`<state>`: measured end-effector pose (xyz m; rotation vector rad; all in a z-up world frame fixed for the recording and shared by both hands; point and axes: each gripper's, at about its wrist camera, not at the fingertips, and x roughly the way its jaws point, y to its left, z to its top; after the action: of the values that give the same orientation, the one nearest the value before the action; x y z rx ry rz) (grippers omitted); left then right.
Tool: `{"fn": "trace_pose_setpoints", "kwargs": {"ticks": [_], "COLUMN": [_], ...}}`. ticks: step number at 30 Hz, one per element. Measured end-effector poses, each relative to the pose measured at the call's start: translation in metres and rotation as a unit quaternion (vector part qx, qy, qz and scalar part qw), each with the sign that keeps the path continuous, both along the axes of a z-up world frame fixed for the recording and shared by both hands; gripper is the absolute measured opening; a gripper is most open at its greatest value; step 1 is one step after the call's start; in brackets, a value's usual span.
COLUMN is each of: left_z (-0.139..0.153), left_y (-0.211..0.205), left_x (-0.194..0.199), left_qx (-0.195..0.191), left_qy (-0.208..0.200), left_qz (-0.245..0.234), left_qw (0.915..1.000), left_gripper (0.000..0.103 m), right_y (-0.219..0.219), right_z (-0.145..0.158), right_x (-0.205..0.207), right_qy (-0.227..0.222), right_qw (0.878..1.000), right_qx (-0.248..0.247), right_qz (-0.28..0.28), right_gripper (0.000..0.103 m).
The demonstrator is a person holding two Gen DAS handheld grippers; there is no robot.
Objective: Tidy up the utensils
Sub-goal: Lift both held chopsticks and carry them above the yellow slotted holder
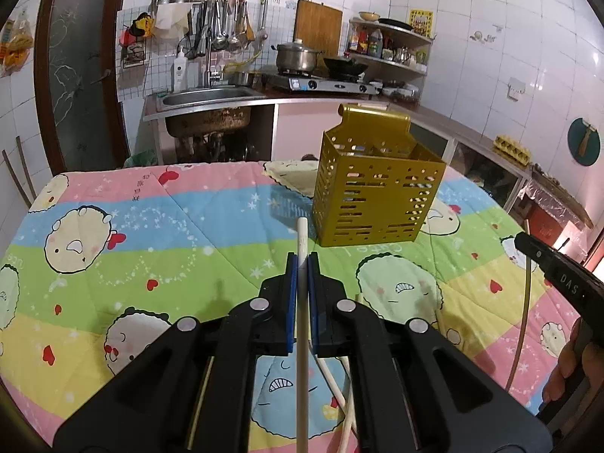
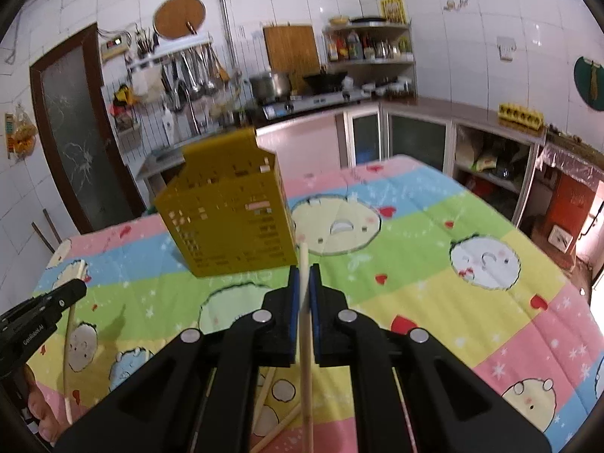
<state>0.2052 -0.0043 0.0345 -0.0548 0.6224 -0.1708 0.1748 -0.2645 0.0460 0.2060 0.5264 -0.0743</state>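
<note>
A gold perforated utensil holder (image 1: 377,196) stands upright on the quilt-covered table, ahead and to the right of my left gripper (image 1: 302,264). That gripper is shut on a cream chopstick (image 1: 302,238), whose tip pokes out past the blue pads. My right gripper (image 2: 304,275) is shut on a second pale chopstick (image 2: 304,260), with the holder (image 2: 230,211) ahead to its left. Each gripper shows at the edge of the other's view, the right one (image 1: 528,243) and the left one (image 2: 75,290). Loose chopsticks (image 1: 339,389) (image 2: 271,396) lie on the cloth under the grippers.
A colourful cartoon quilt (image 1: 151,226) covers the table. Behind its far edge are a sink (image 1: 207,98), a stove with a pot (image 1: 296,56) and a wok, and a corner shelf with bottles (image 2: 362,47). Low cabinets (image 2: 415,139) run along the right.
</note>
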Motion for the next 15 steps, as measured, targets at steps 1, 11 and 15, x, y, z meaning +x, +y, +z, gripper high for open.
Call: {"fn": "trace_pose_setpoints", "kwargs": {"ticks": [1, 11, 15], "left_z": [0.001, 0.008, 0.021], "left_y": [0.001, 0.005, 0.007], "left_x": [-0.001, -0.013, -0.022], "left_qx": [-0.001, -0.006, -0.009], "left_qy": [-0.004, -0.022, -0.052], "left_qz": [0.0, 0.005, 0.008], "left_qw": [1.0, 0.9997, 0.9986], "left_gripper": [0.004, 0.004, 0.004], "right_y": [0.001, 0.004, 0.002], "right_z": [0.003, 0.015, 0.023], "right_x": [-0.002, -0.017, -0.02], "right_qy": [-0.008, -0.034, -0.05], "right_qw": [1.0, 0.999, 0.999], "right_qx": [-0.003, -0.002, -0.004], "right_qz": [0.0, 0.01, 0.009], "right_gripper": [0.006, 0.006, 0.006]}}
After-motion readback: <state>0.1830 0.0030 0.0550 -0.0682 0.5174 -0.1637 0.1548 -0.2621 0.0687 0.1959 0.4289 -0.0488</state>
